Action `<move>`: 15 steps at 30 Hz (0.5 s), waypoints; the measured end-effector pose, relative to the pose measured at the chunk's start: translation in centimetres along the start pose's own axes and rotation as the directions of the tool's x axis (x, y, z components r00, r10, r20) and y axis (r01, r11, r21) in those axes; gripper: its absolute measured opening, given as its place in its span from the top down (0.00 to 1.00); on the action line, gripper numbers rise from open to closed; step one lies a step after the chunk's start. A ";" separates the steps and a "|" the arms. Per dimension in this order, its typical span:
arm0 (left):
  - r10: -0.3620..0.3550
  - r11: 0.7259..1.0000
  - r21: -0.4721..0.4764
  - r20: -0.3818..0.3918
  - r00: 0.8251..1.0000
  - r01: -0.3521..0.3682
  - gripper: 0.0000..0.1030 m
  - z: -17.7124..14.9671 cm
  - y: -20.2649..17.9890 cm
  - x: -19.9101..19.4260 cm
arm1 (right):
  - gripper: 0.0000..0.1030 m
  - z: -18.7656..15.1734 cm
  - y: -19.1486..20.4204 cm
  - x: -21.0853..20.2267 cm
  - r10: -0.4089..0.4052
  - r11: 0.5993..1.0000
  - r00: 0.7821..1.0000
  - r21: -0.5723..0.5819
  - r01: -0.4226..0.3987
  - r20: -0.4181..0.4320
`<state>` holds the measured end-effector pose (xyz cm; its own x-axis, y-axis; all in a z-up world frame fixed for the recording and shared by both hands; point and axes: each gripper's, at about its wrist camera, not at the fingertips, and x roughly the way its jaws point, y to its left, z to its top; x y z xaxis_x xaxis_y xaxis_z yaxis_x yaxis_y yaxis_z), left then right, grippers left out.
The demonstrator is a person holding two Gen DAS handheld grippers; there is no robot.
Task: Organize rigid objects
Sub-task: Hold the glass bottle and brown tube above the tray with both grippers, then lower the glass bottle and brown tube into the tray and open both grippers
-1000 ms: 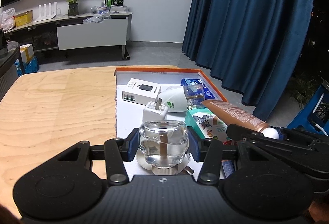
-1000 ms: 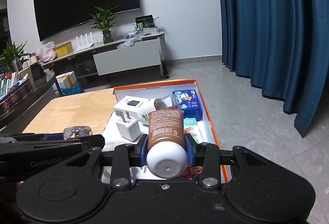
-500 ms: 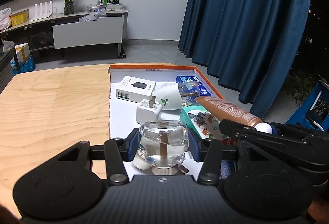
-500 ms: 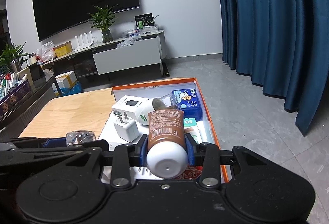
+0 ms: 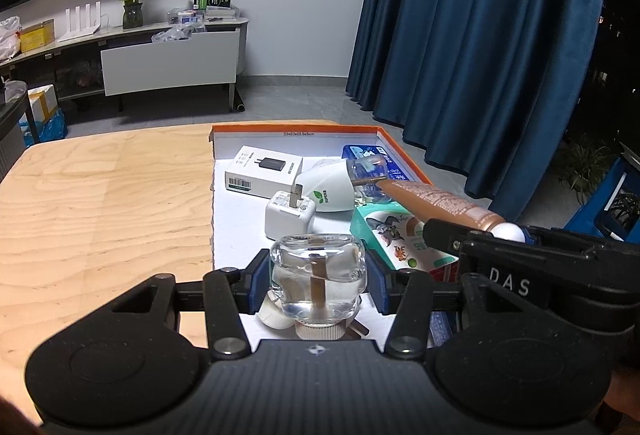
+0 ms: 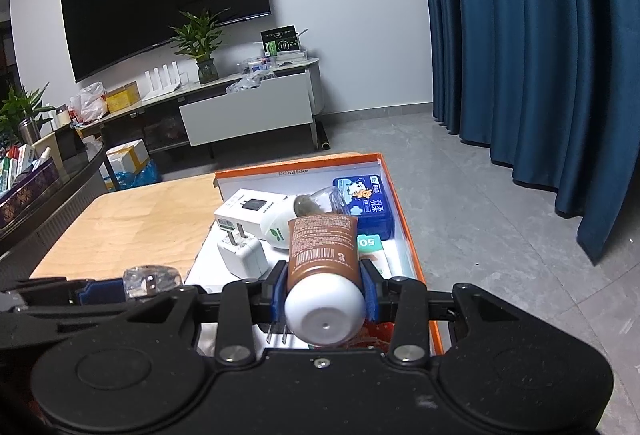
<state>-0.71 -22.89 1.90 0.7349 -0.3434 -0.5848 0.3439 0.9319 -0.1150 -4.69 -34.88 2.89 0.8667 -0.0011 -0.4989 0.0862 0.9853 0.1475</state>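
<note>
A clear glass bottle (image 5: 318,281) is clamped in the left tool (image 5: 318,275) and a brown tube (image 6: 324,267) in the right tool (image 6: 325,289), both held above the orange-rimmed box (image 6: 412,235) ahead, seemingly so each can be placed among the chargers and cartons.

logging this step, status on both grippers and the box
Left gripper shut on clear bottle. Right gripper shut on brown tube. Both over crowded orange box.

box (image 5: 394,145) on table (image 5: 100,195), at its right edge | in box: carton (image 5: 262,171) back left; charger (image 5: 289,215) before it; tin (image 6: 366,207) back right | bottle (image 5: 318,277) left of tube (image 6: 324,263), both over box front
</note>
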 end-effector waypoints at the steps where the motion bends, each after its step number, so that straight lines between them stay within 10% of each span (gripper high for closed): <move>1: 0.002 1.000 0.000 0.000 1.000 -0.002 0.52 0.0 0.1 0.0 | 0.54 0.0 0.0 0.0 -0.001 1.000 1.000 0.000 0.001 -0.001; 15: 0.014 1.000 -0.004 -0.007 1.000 -0.014 0.52 0.9 0.4 1.1 | 0.34 0.9 -1.5 -2.5 -0.024 0.999 0.998 0.044 0.021 0.063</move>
<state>0.76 -22.98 1.96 0.7358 -0.3295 -0.5917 0.3310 0.9372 -0.1102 -6.57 -36.46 4.68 0.8934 -0.0353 -0.4478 0.1261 0.9765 0.1745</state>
